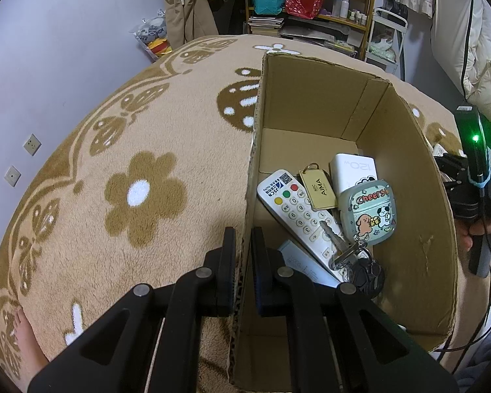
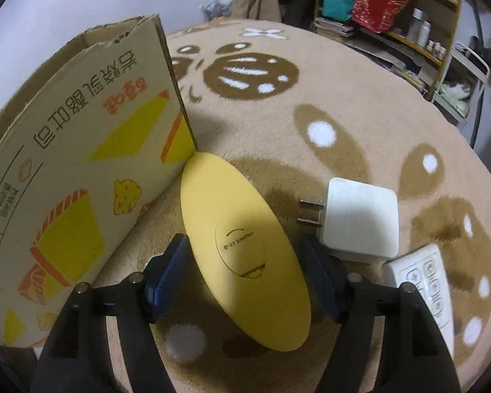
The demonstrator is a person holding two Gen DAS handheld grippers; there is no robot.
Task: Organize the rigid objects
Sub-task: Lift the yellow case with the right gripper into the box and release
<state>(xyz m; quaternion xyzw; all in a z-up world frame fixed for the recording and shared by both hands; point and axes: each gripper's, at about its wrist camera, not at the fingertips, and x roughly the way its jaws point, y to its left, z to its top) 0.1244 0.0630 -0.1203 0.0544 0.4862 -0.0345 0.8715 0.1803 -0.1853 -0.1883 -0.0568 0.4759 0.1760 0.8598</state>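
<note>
A cardboard box (image 1: 406,196) stands on the flowered rug. Inside lie a white remote (image 1: 298,213), a gold AIMA tag (image 1: 319,188), a white 120W charger (image 1: 353,170), a "Cheers" case (image 1: 371,216) and keys (image 1: 347,249). My left gripper (image 1: 244,239) is shut on the box's left wall (image 1: 252,177). In the right wrist view my right gripper (image 2: 245,255) is open and straddles a yellow oval object (image 2: 242,245) that lies on the rug against the box's outer wall (image 2: 81,150).
A white plug adapter (image 2: 360,219) and a white keypad remote (image 2: 425,288) lie on the rug right of the yellow object. Shelves (image 1: 311,0) with bags and bottles stand beyond the rug (image 1: 114,163). A bare foot (image 1: 24,334) shows at lower left.
</note>
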